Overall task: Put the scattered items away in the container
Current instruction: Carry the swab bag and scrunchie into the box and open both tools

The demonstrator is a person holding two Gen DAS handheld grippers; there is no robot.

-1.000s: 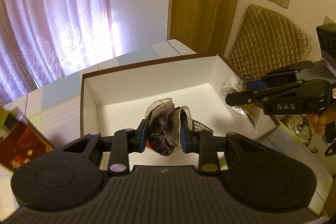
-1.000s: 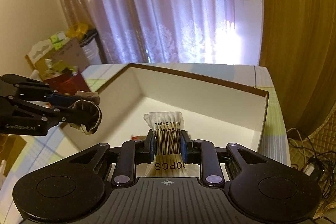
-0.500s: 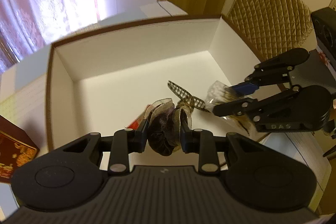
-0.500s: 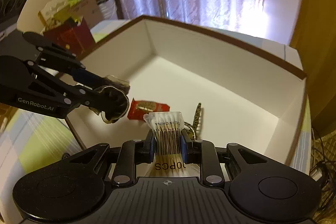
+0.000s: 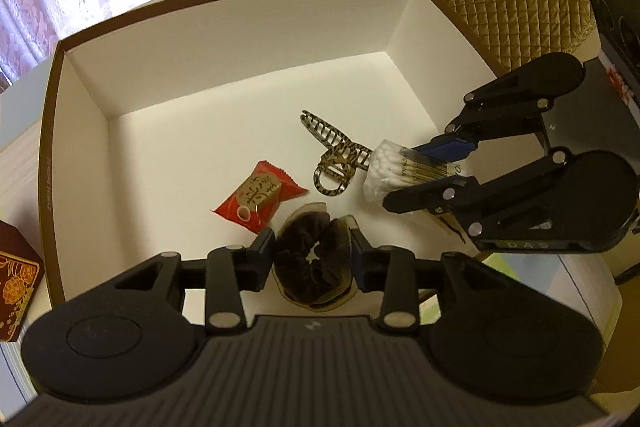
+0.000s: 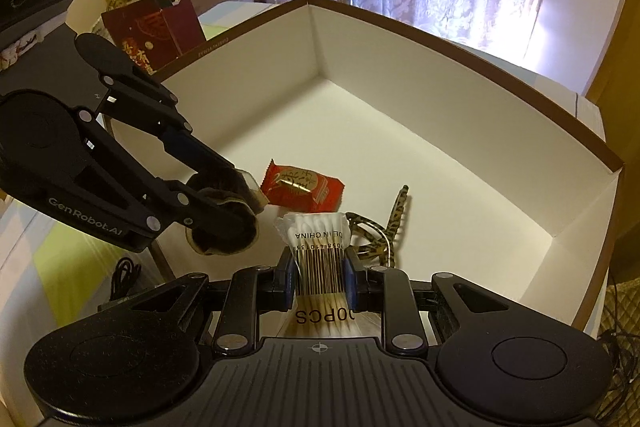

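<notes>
Left gripper (image 5: 313, 255): clamped on a dark brown scrunchie (image 5: 310, 263), held over the near edge of the box.
Right gripper (image 6: 319, 277): clamped on a bag of cotton swabs (image 6: 318, 251), at the box's near-right side.
Box (image 5: 240, 39): white inside, brown rim, open top.
Box floor: a red snack packet (image 5: 260, 195) left of a striped hair claw (image 5: 334, 161), near each other, both just beyond the grippers.
</notes>
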